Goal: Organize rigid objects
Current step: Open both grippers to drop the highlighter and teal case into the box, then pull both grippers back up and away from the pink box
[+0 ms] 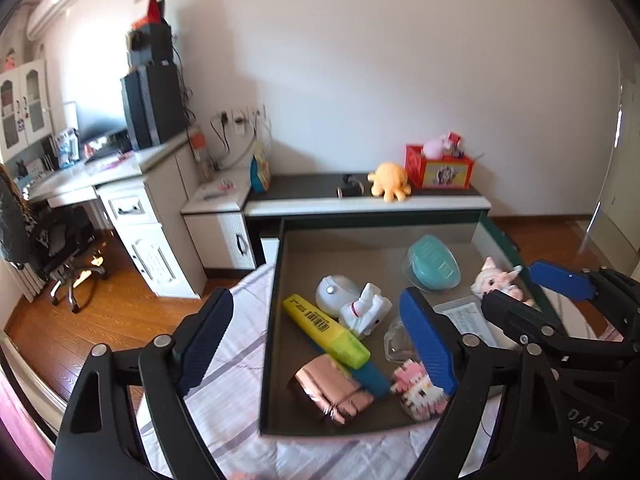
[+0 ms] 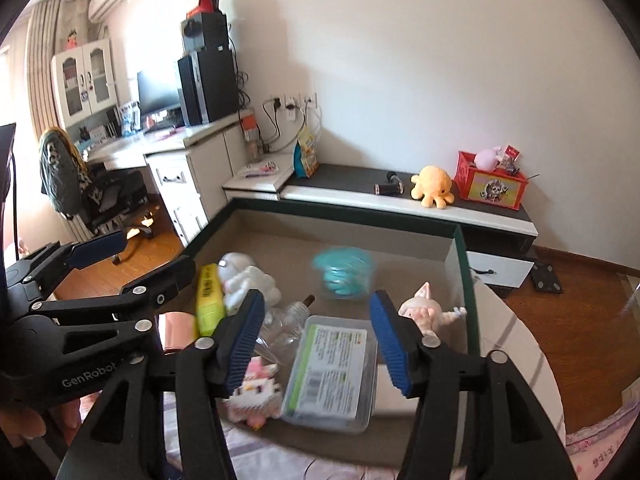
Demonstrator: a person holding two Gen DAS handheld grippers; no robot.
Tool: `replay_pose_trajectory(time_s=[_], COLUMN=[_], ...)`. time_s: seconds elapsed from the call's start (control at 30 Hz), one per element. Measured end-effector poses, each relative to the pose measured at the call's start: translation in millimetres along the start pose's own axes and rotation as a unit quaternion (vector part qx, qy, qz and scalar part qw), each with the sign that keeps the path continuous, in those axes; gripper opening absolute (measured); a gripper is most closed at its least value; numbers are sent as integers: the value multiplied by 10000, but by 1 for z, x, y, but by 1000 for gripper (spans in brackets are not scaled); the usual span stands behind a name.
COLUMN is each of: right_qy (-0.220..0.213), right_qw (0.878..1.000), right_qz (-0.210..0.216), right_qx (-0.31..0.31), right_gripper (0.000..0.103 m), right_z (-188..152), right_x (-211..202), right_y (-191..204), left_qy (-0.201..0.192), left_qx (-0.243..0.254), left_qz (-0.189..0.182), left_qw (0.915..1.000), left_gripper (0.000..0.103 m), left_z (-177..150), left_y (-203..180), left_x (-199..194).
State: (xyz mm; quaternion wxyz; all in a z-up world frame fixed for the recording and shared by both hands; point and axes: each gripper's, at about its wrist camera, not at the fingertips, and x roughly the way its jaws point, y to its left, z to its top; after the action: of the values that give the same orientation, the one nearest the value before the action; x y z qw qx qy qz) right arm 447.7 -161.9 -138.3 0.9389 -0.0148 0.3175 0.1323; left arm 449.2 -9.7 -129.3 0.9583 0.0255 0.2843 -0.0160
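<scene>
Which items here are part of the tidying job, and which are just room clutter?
Part of the job:
- box tray
- yellow highlighter
- teal case
- clear plastic box
- pink block figure
- doll
- white dog figure
- rose-gold packet

Lying about:
- yellow plush octopus
- red box
- office chair
</scene>
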Motion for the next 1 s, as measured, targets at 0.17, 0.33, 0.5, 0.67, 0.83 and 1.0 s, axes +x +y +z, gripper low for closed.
replay_pose_trajectory(time_s=[0.17,0.33,0.5,0.67,0.83,1.0], right_qy=[-571,-1044,-1372,-1668,-1886,-2098], right_qw=[9984,9943,9901,9849,9809,9761], right_qz=[-49,-135,-146,-419,-458,-558], right_qx=[38,190,273,196,104,27], right_gripper=[82,86,88,103,103,103], right_z=[-16,-43,-78,-105,-119,-130], right_x=[-75,-148,-209,-254,-288,-316], right_y=[18,38,58,73,85,95], left_qy=[-739,-1122,-1341,-1533,-1760,-1913], left_qx=[-166,105,110,-51,-105,-155], left_qz=[158,444,382,324,298,391], left_qw=[9970,9926,9902,9876,9839,9806], left_gripper=[103,103,103,103,103,103], left_z=[-20,-49,-78,-98,-113,-123], left_y=[11,6,5,10,10,8], left_x=[-88,-161,-222,-272,-309,-335])
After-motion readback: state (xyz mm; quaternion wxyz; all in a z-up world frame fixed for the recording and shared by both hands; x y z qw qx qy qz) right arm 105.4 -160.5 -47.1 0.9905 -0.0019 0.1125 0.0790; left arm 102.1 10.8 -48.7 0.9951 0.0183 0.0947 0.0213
